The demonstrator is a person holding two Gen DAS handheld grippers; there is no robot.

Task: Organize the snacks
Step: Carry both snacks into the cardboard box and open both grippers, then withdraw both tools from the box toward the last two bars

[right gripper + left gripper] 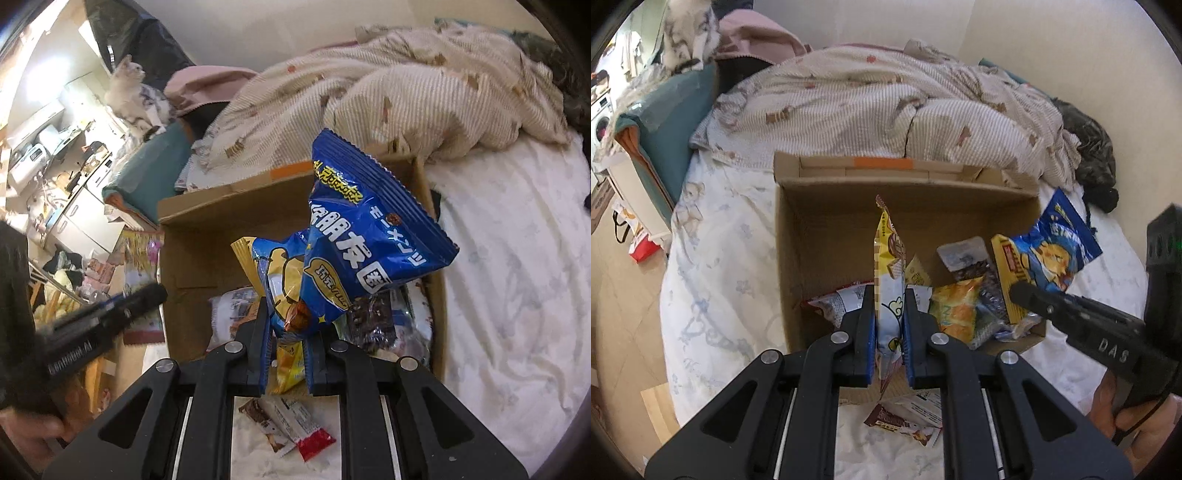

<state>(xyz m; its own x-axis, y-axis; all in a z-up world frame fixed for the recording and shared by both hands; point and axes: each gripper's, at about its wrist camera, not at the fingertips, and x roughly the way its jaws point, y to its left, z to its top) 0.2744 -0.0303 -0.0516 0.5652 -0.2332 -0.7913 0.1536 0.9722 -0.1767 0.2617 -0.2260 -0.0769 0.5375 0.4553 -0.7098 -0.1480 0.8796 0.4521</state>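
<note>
Two grippers work above one bed [713, 295], the largest item we see; its pale floral sheet carries a rumpled striped quilt [886, 107] at the far side. On the sheet sits an open cardboard box [820, 236], flaps folded out, with the quilt just behind it.

Inside the box, we see several snack packets heaped toward its near and right-hand portion: an orange packet [956, 310], a dark packet [982, 284] beside it, and a red-edged grey packet [834, 302] at the near left. The far left floor of the box is bare cardboard.

We hold the left gripper [890, 325] over the near wall of the box. Its jaws are clenched on a tall yellow-and-white snack packet [888, 266], which stands upright between the blue pads, its top edge above the box interior.

We hold the right gripper [286, 354] over the right-hand part of the box. Its jaws are clenched on the lower end of a blue snack bag [362, 236] printed with yellow characters; a yellow packet [288, 369] appears pinched with it, though we cannot tell for certain. The bag leans up and to the right.

On the sheet in front of the box lie small loose items: a brown-and-white wrapper [266, 417] and a red sachet [316, 441], touching each other.
</note>
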